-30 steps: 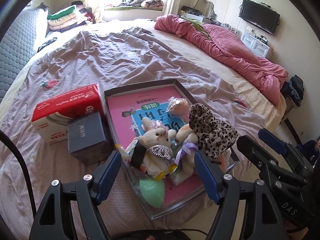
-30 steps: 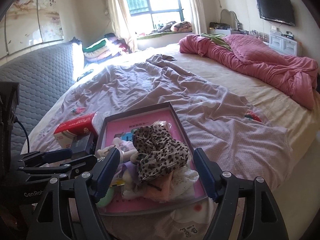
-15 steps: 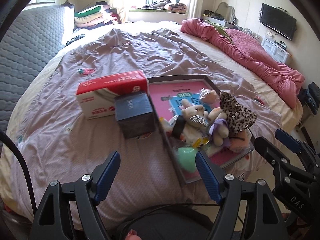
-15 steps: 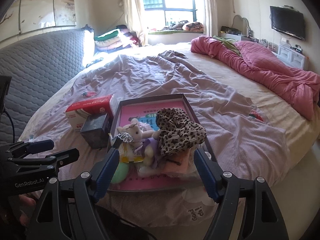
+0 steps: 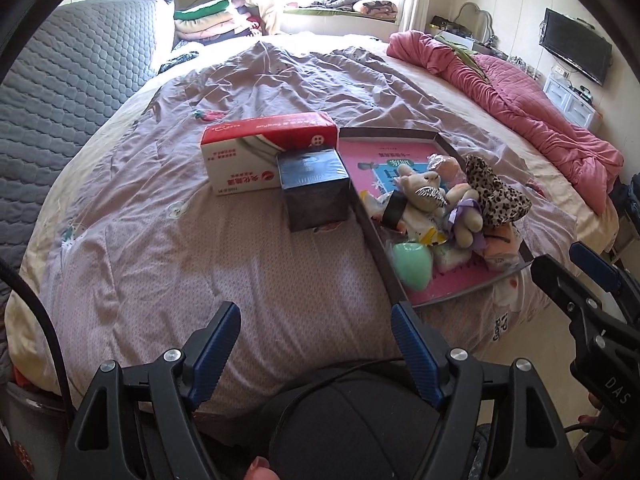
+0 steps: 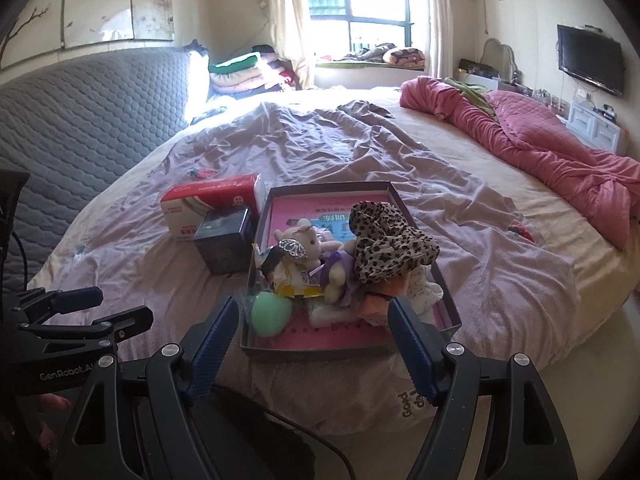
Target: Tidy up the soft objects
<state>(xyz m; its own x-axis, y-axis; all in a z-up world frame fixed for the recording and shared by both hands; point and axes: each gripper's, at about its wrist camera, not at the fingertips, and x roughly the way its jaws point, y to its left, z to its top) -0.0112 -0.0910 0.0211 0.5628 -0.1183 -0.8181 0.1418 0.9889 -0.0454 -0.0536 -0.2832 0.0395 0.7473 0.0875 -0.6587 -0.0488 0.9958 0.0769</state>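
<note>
A shallow grey tray (image 5: pixel 374 224) (image 6: pixel 256 248) with a pink book in it sits on the bed near the front edge. It holds a white plush bear (image 5: pixel 420 192) (image 6: pixel 302 240), a leopard-print cloth (image 5: pixel 496 192) (image 6: pixel 388 248), a green soft egg (image 5: pixel 412 264) (image 6: pixel 270 314), a purple-bowed plush and an orange cloth. My left gripper (image 5: pixel 316 336) is open and empty, low over the bed edge, left of the tray. My right gripper (image 6: pixel 310 328) is open and empty, just in front of the tray.
A red and white tissue box (image 5: pixel 268 152) (image 6: pixel 212 204) and a dark cube box (image 5: pixel 314 188) (image 6: pixel 224 244) stand left of the tray. A pink quilt (image 6: pixel 540 148) lies at the far right. The grey padded headboard (image 6: pixel 80 112) is on the left.
Both grippers have pulled back from the tray toward the bed's front edge. The left one has also swung left, so the tray now lies to its right. Both stayed open.
</note>
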